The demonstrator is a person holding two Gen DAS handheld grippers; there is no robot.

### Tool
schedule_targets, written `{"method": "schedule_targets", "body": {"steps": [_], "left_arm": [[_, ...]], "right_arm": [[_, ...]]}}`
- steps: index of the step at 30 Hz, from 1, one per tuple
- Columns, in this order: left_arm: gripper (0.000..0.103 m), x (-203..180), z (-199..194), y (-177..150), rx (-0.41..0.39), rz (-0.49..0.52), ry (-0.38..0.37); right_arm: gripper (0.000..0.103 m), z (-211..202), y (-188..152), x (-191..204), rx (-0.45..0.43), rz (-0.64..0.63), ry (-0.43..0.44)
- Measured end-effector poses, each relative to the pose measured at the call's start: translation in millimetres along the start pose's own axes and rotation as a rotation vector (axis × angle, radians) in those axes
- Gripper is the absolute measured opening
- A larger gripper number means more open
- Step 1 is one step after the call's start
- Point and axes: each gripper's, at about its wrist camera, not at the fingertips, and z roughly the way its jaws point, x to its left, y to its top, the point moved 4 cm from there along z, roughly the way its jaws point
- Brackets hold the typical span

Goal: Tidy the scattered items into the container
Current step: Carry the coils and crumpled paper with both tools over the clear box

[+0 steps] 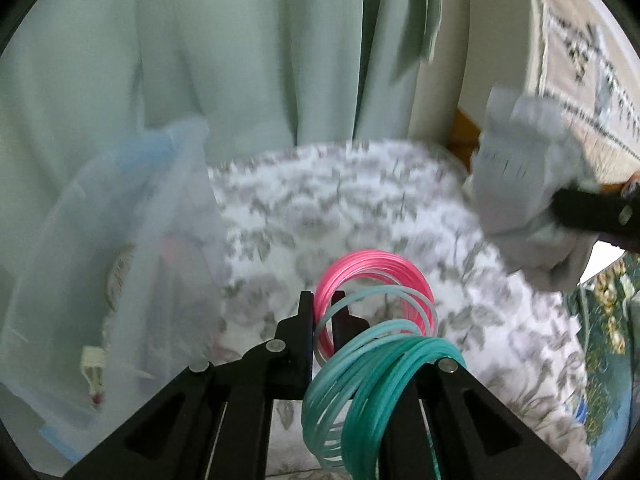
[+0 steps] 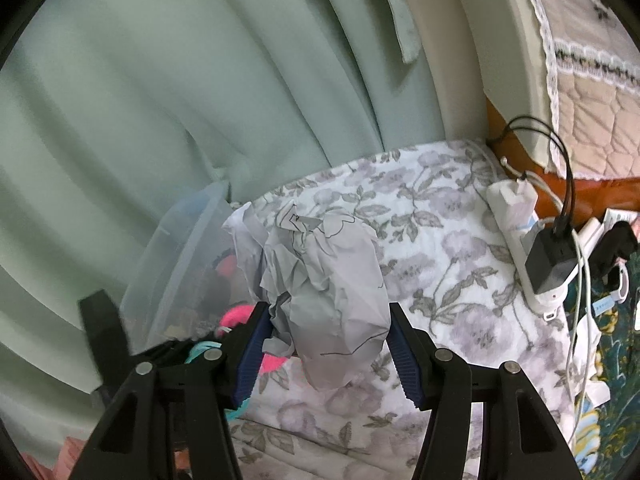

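My left gripper [image 1: 323, 314] is shut on a plastic spring coil [image 1: 376, 320], pink at the far end and teal near the camera, held above the floral cloth. To its left stands a clear plastic container [image 1: 120, 240] with small items inside. My right gripper [image 2: 326, 332] is shut on a crumpled ball of grey-white paper [image 2: 328, 280] between its blue pads [image 2: 404, 356]. In the left wrist view that paper [image 1: 520, 184] hangs at the right. In the right wrist view the container [image 2: 188, 248] sits just left of the paper, with the coil [image 2: 236, 316] low beside it.
A floral cloth [image 2: 432, 248] covers the surface. A white power strip [image 2: 516, 216] with a black adapter [image 2: 552, 256] and cables lies along its right edge. Pale green curtains [image 2: 180, 80] hang behind. A quilted cover [image 2: 592, 100] is at the far right.
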Motion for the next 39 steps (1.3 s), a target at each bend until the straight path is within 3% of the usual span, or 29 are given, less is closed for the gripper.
{"method": "schedule_targets", "body": {"steps": [14,27,39], "left_arm": [[0.008,33.1,-84.0,39.0,-0.207,-0.075,0.022],[0.008,93.8,-128.2,40.0,-0.326,-0.196,0.104],[0.009,151.3,-142.2,30.3,-0.380,-0.306,0.159]], "right_arm": [[0.061,-48.9,9.6,34.6,-0.114,-0.070,0.005],[0.061,-75.8,14.4,87.1,-0.189,-0.169,0.020],[0.061,-71.2,23.6,144.8,-0.202,-0.280,0.044]]}}
